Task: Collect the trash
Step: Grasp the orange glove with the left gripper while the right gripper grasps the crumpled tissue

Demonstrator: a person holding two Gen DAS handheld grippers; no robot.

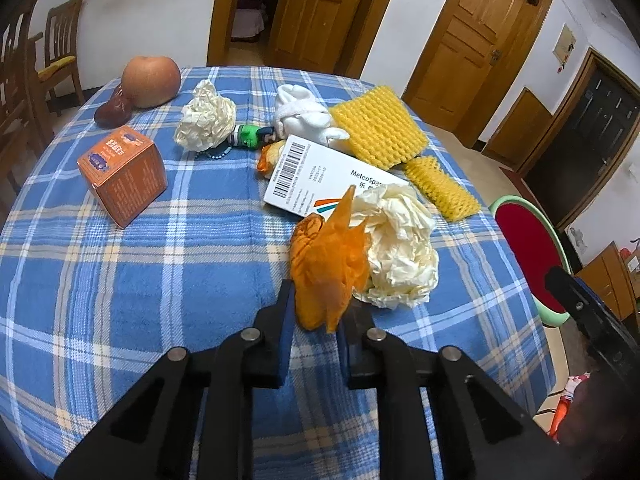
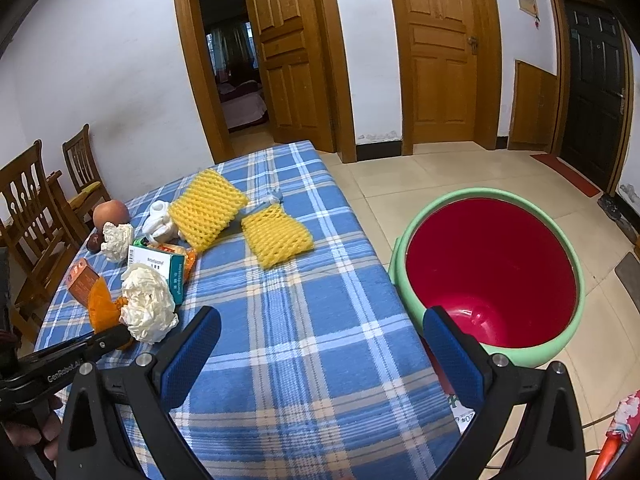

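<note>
My left gripper (image 1: 320, 308) is shut on a crumpled orange plastic wrapper (image 1: 326, 264), held just above the blue plaid tablecloth (image 1: 160, 280). The wrapper also shows in the right wrist view (image 2: 102, 304). A crumpled white paper ball (image 1: 400, 244) lies right beside it. A second paper ball (image 1: 206, 118) lies farther back. Two yellow foam nets (image 2: 206, 208) (image 2: 276, 234) lie at the far right side. My right gripper (image 2: 320, 344) is open and empty over the table's right edge, next to the bin (image 2: 492, 272), green outside and red inside, on the floor.
An orange box (image 1: 124, 170), a white medicine box (image 1: 320, 176), a white sock (image 1: 304, 114), an apple (image 1: 151, 80), dates (image 1: 112, 112) and a small green toy (image 1: 252, 136) lie on the table. Wooden chairs (image 2: 36, 208) stand at the left.
</note>
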